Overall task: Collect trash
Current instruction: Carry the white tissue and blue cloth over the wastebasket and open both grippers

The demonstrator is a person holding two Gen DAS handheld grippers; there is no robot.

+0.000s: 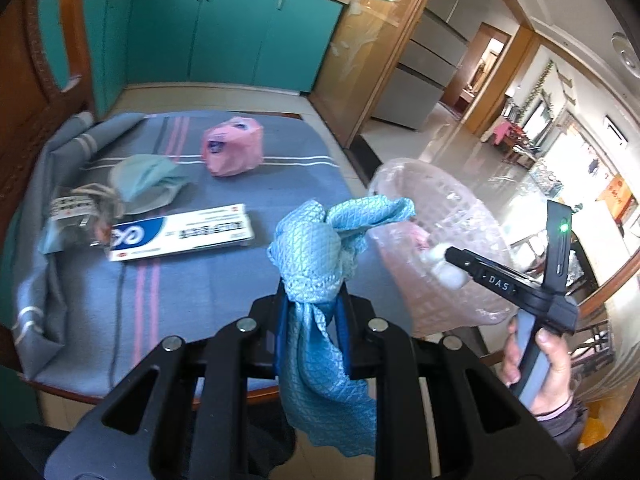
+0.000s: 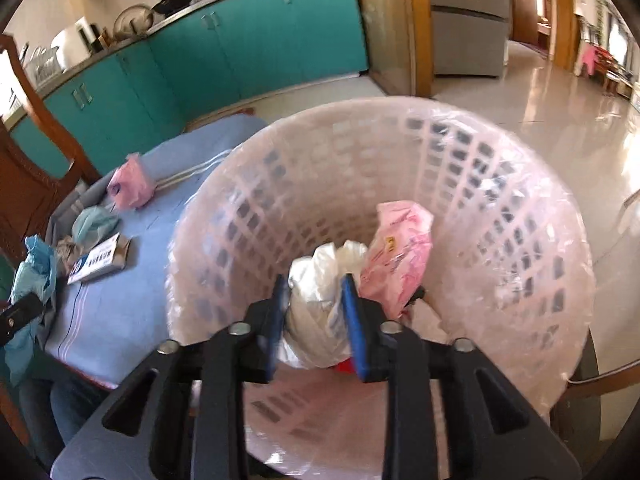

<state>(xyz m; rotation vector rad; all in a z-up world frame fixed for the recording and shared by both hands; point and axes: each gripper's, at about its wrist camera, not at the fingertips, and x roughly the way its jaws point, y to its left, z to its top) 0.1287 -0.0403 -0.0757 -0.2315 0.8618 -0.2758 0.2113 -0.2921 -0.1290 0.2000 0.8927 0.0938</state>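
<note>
My left gripper [image 1: 310, 304] is shut on a light blue cloth [image 1: 320, 248] and holds it above the table's near edge, left of the pink mesh trash basket [image 1: 472, 216]. My right gripper [image 2: 316, 292] is inside the basket [image 2: 500, 168], its fingers closed around a white crumpled bag [image 2: 320, 304]; a pink wrapper [image 2: 396, 248] lies beside it. On the blue tablecloth [image 1: 224, 280] lie a pink tissue pack [image 1: 232, 146], a teal cloth [image 1: 148, 180], a white and blue box [image 1: 180, 232] and a crumpled clear wrapper [image 1: 76, 212].
Teal kitchen cabinets [image 1: 224, 32] stand behind the table. A wooden chair [image 1: 36, 92] is at the left. A glossy tiled floor [image 2: 560, 92] opens to the right. The basket hangs past the table's right edge.
</note>
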